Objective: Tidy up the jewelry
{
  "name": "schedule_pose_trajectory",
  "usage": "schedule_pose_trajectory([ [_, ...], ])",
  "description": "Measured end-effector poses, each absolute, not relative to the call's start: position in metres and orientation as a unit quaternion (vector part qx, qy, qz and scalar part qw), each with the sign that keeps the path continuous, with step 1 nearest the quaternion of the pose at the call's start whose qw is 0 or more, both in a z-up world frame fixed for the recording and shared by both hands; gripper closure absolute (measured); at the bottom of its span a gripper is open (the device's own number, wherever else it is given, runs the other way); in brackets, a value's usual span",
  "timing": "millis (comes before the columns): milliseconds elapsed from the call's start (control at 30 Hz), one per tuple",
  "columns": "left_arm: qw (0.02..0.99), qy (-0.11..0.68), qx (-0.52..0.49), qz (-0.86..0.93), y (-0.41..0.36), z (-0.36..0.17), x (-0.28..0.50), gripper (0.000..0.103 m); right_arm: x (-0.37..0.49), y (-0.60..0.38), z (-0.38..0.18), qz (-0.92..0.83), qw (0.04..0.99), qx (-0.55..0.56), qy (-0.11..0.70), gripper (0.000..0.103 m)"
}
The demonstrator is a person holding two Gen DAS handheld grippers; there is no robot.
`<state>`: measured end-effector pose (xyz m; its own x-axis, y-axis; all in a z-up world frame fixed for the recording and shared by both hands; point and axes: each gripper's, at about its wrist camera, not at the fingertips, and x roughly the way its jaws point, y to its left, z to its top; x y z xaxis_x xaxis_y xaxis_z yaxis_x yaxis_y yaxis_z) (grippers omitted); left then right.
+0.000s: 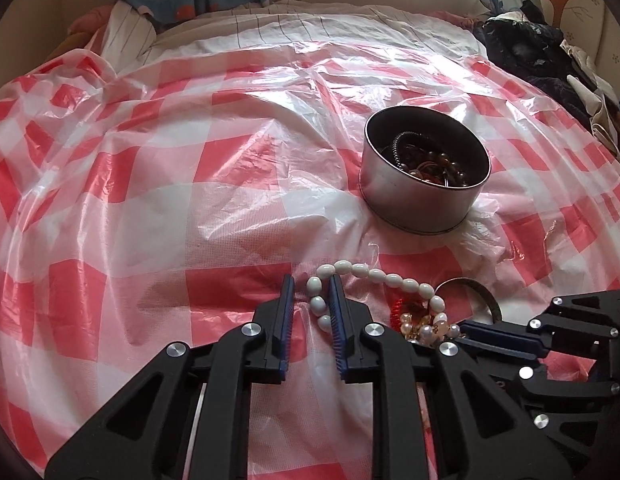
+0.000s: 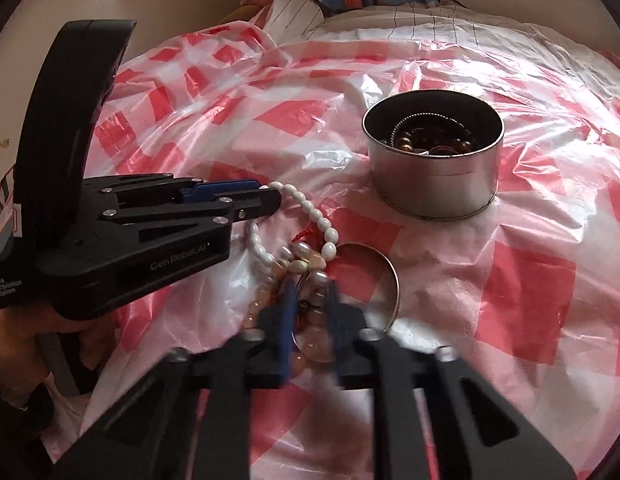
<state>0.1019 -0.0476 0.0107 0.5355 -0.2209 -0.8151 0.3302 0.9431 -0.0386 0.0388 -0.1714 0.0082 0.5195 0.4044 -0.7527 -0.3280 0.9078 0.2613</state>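
In the left wrist view, the left gripper [image 1: 312, 294] is nearly closed, its jaws pinching the white bead bracelet [image 1: 374, 274] on the checked plastic sheet [image 1: 150, 200], near the metal tin [image 1: 424, 176]. In the right wrist view, the blurred right gripper [image 2: 310, 300] is closed into the jewelry pile [image 2: 302, 264] beside a bangle [image 2: 384, 276]; what it grips is unclear.
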Motion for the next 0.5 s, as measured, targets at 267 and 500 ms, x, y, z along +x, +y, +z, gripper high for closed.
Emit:
schedule_pose_trajectory([
  [267, 0.88, 0.43, 0.131, -0.154, -0.064, 0.015, 0.092, 0.087, -0.004, -0.214, 0.034, 0.16, 0.902, 0.083, 0.393, 0.094],
  [500, 0.869, 0.452, 0.092, -0.178, -0.052, 0.017, 0.096, 0.097, 0.001, -0.248, 0.019, 0.097, 0.898, 0.131, 0.409, 0.094],
])
